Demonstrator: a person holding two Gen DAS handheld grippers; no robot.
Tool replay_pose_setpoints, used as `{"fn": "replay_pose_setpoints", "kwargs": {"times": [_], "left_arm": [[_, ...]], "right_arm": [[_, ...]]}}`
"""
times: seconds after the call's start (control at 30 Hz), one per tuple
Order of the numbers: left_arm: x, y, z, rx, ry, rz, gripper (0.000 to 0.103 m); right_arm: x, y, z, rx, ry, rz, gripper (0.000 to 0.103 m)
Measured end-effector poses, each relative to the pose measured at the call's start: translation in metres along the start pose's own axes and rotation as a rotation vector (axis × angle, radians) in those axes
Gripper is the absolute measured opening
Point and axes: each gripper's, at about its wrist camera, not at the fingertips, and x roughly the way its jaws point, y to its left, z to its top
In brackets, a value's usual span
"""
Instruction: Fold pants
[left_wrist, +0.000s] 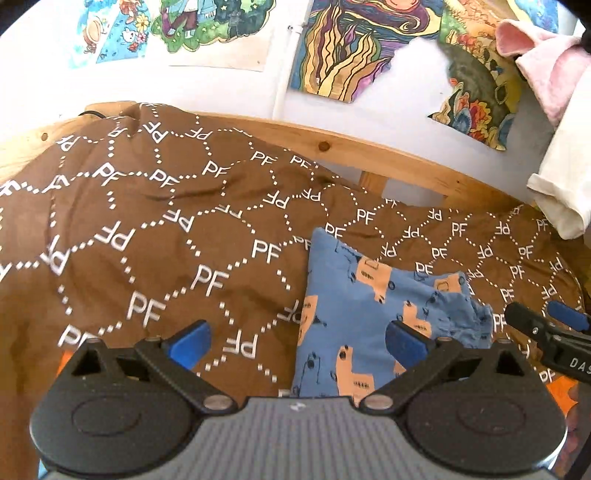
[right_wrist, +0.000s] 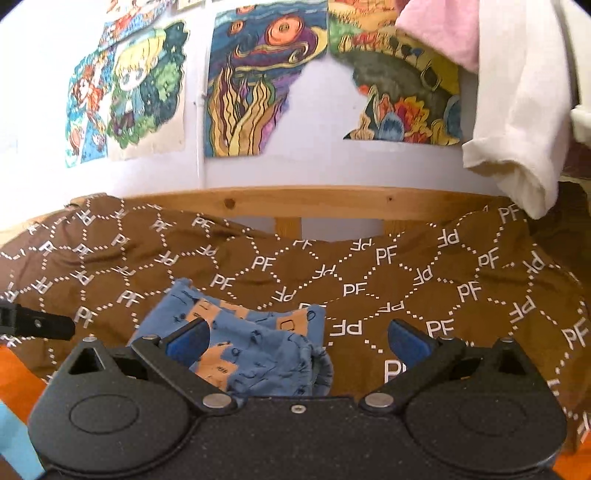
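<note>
Left hand-held gripper (left_wrist: 297, 341): seen nearest the lens, jaws spread wide, nothing held; the pants are seen past its right finger.
Right hand-held gripper (right_wrist: 297, 341): jaws spread wide, nothing held; its left finger overlaps the pants in view, though contact cannot be told.
Blanket (left_wrist: 155, 229): brown, printed with white letters and dotted lines, spread over the bed.
Bed rail (right_wrist: 295, 201): pale wood, seen behind the blanket, against the wall.
Pictures (right_wrist: 258, 81): coloured drawings, fixed to the wall above the rail.
Pants (left_wrist: 373, 325): blue with an orange print, folded into a compact bundle, laid on the blanket.
</note>
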Motion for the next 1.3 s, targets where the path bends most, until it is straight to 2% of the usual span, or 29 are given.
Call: {"fn": "replay_pose_setpoints", "kwargs": {"times": [0.17, 0.57, 0.77, 1.0, 1.3], "left_arm": [[-0.022, 0.002, -0.020, -0.004, 0.012, 0.011, 0.103], [-0.069, 0.009, -0.066, 0.108, -0.004, 0.059, 0.103], [-0.077, 0.012, -0.084, 0.106, -0.016, 0.065, 0.103], [-0.075, 0.016, -0.099, 0.150, -0.015, 0.071, 0.103], [-0.066, 0.025, -0.110, 0.101, 0.032, 0.073, 0.103]], "right_arm": [[-0.036, 0.018, -0.006, -0.013, -0.020, 0.000, 0.102], [-0.101, 0.054, -0.041, -0.031, -0.003, -0.013, 0.102], [-0.111, 0.062, -0.057, -0.002, 0.029, -0.014, 0.102], [-0.119, 0.063, -0.069, -0.009, 0.034, -0.045, 0.102], [-0.126, 0.065, -0.088, 0.017, 0.054, -0.066, 0.102]]}}
